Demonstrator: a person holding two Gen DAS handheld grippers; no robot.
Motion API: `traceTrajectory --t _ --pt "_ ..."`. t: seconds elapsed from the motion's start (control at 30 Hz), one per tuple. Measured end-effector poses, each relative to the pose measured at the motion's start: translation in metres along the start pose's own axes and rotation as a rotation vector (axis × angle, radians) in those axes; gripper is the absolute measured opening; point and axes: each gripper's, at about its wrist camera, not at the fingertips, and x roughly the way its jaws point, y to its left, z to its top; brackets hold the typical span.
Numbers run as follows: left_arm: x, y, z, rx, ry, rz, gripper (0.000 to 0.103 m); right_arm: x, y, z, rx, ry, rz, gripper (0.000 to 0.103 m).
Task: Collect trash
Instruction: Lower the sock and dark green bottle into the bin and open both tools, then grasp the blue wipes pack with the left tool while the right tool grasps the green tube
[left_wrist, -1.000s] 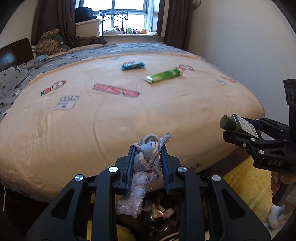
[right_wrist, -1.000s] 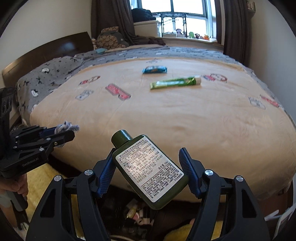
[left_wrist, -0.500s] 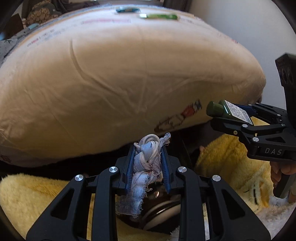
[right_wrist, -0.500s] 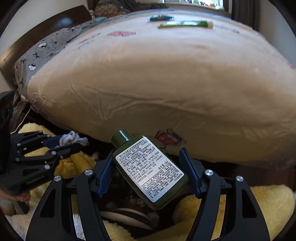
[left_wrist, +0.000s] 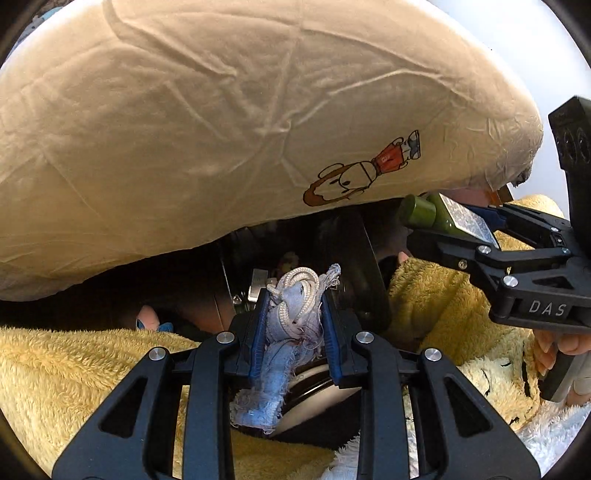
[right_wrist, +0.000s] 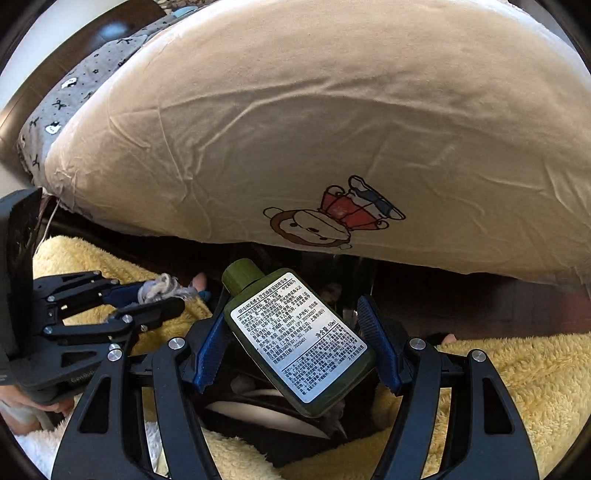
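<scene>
My left gripper (left_wrist: 293, 314) is shut on a frayed pale-blue cloth scrap with white cord (left_wrist: 291, 317); it also shows in the right wrist view (right_wrist: 162, 290). My right gripper (right_wrist: 295, 339) is shut on a small dark-green bottle with a white printed label (right_wrist: 295, 343); the bottle also shows in the left wrist view (left_wrist: 443, 218). Both grippers hang low beside the bed, over a dark bin with a white rim (left_wrist: 310, 398), seen below the bottle too (right_wrist: 258, 413).
The bed's tan cover with a cartoon print (left_wrist: 362, 173) bulges overhead (right_wrist: 332, 147). Yellow fluffy fabric (left_wrist: 74, 369) surrounds the bin on both sides (right_wrist: 517, 369). The space under the bed is dark and cluttered.
Both grippers have dropped from bed-top height to below the mattress edge, keeping their loads. The bed top with its wrappers has gone out of view.
</scene>
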Motion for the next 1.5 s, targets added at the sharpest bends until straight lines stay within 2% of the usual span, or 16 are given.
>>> traceTrajectory --t 0.07,0.17,0.27,0.43,0.53,0.67,0.83,1.03,1.17,1.37,1.5 --pt "0.002 0.000 0.001 -0.006 0.004 -0.002 0.028 -0.001 0.000 0.001 0.001 -0.004 -0.001 0.069" --pt "0.003 0.003 0.001 -0.017 0.007 0.004 0.035 0.001 -0.004 0.005 0.013 -0.004 -0.002 0.069" --pt "0.001 0.007 0.003 -0.027 0.003 0.012 0.043 -0.001 -0.008 0.008 0.028 -0.015 -0.005 0.074" --pt "-0.008 0.010 0.008 -0.028 -0.026 0.030 0.052 -0.009 -0.011 0.011 0.044 -0.045 -0.017 0.077" --pt "-0.017 0.013 0.013 -0.029 -0.047 0.034 0.055 -0.014 -0.014 0.013 0.053 -0.063 -0.022 0.084" --pt "-0.034 0.014 0.021 -0.022 -0.093 0.037 0.062 -0.027 -0.018 0.022 0.061 -0.103 -0.027 0.087" --pt "-0.069 0.011 0.040 -0.002 -0.194 0.065 0.070 -0.060 -0.020 0.044 0.044 -0.204 -0.092 0.089" --pt "-0.102 0.006 0.075 0.031 -0.310 0.116 0.074 -0.091 -0.024 0.082 -0.003 -0.307 -0.163 0.089" --pt "-0.121 0.005 0.106 0.062 -0.394 0.178 0.081 -0.102 -0.034 0.118 -0.014 -0.357 -0.202 0.089" --pt "-0.124 0.013 0.156 0.063 -0.461 0.215 0.085 -0.093 -0.045 0.170 0.005 -0.344 -0.223 0.089" --pt "-0.115 0.018 0.187 0.052 -0.461 0.239 0.088 -0.075 -0.054 0.205 0.023 -0.325 -0.240 0.089"
